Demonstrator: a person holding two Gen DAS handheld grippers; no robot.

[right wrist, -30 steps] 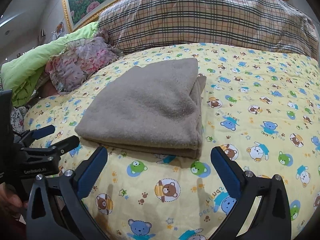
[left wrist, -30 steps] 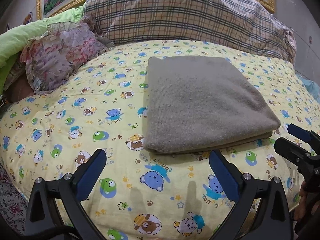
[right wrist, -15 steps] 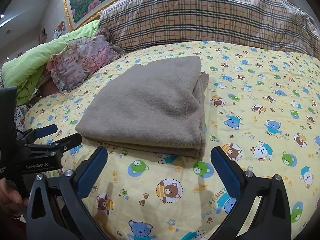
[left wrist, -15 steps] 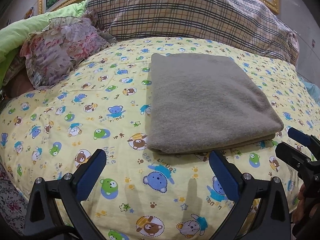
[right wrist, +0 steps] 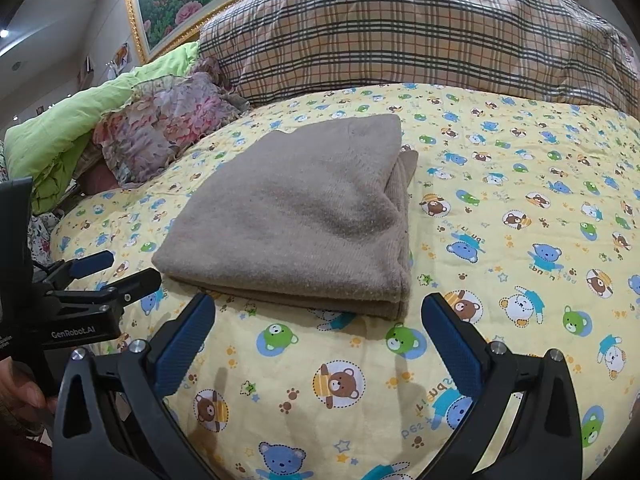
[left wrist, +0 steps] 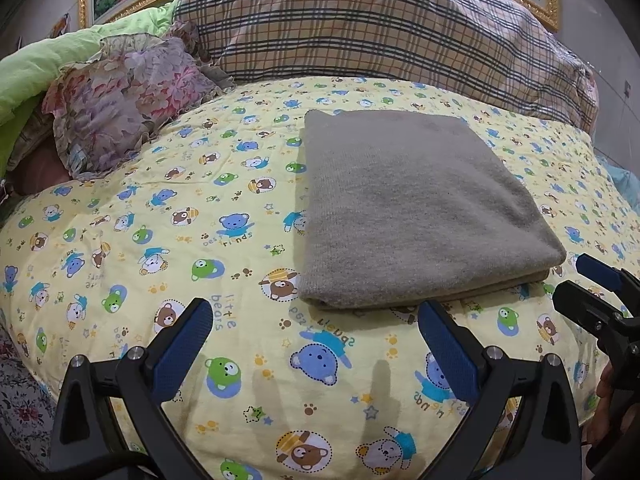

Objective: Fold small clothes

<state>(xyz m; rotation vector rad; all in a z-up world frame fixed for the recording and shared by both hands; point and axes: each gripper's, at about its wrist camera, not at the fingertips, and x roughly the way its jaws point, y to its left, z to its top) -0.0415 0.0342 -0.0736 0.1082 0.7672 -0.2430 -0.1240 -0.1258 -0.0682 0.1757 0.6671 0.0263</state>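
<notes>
A grey-brown knitted garment (left wrist: 412, 208) lies folded into a flat rectangle on the yellow bear-print bed cover (left wrist: 160, 240); it also shows in the right wrist view (right wrist: 304, 216), with stacked layers along its near and right edges. My left gripper (left wrist: 316, 340) is open and empty, just short of the garment's near left corner. My right gripper (right wrist: 320, 336) is open and empty, just short of its near right corner. Each gripper shows in the other's view, the right one (left wrist: 592, 292) and the left one (right wrist: 108, 276), both open.
A large plaid pillow (left wrist: 380, 28) lies behind the garment. A floral ruffled cushion (left wrist: 124, 100) and a lime-green quilt (left wrist: 40, 68) sit at the back left. A gold-framed picture (right wrist: 180, 4) hangs behind. The bed edge drops off at the near left (left wrist: 20, 400).
Both grippers have edged slightly forward and to the left relative to the garment. The garment has not moved and both grippers stay open.
</notes>
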